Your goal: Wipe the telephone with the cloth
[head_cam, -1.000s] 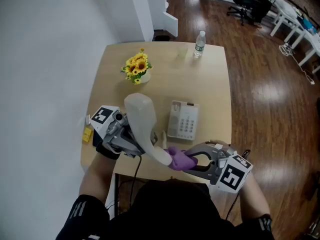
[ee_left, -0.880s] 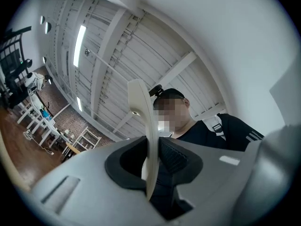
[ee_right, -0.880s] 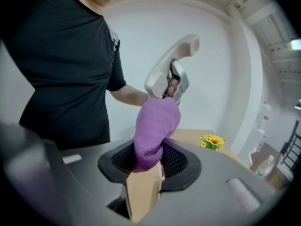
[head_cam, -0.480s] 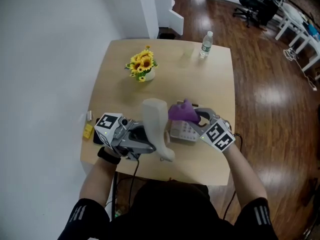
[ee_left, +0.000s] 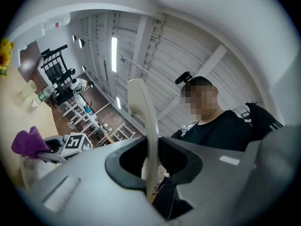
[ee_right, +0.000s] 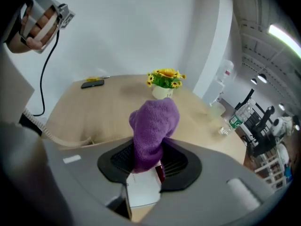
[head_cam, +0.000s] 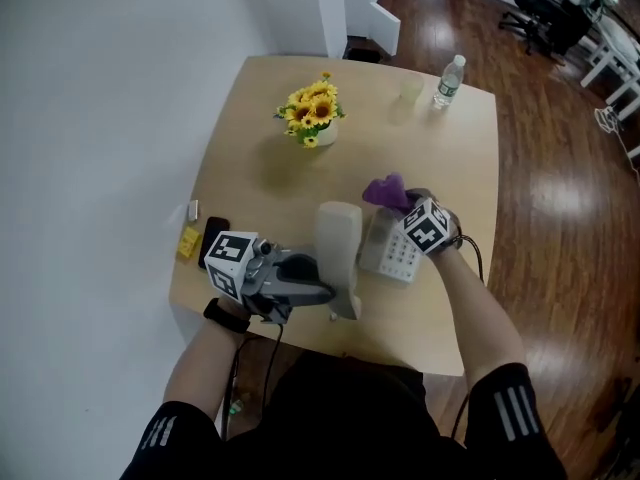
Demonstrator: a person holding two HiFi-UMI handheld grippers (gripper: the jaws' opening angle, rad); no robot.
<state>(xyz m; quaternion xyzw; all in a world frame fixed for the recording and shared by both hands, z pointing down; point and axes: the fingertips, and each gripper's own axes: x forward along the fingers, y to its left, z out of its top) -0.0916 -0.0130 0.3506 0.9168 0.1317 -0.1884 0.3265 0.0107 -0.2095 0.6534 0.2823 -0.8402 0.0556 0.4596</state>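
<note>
The white telephone base (head_cam: 393, 255) lies on the wooden table (head_cam: 250, 178), right of middle. Its handset (head_cam: 338, 251) is lifted off and stands upright, with my left gripper (head_cam: 318, 290) shut on its lower part. In the left gripper view the handset (ee_left: 145, 121) runs as a thin white edge between the closed jaws of that left gripper (ee_left: 151, 163). My right gripper (head_cam: 400, 208) is shut on a purple cloth (head_cam: 386, 192) at the base's far end. In the right gripper view the cloth (ee_right: 153, 124) sticks up from my right gripper (ee_right: 149, 163), with the base (ee_right: 141, 190) right beneath it.
A pot of sunflowers (head_cam: 314, 110) stands at the far middle of the table. A water bottle (head_cam: 449, 81) and a clear glass (head_cam: 410, 90) are at the far right corner. A black phone (head_cam: 213, 239) and a yellow item (head_cam: 189, 240) lie at the left edge. The curly cord (ee_right: 55, 139) trails left.
My right gripper has carried the purple cloth from the table's near edge away from me, over the telephone base to its far end. The left gripper keeps the handset upright.
</note>
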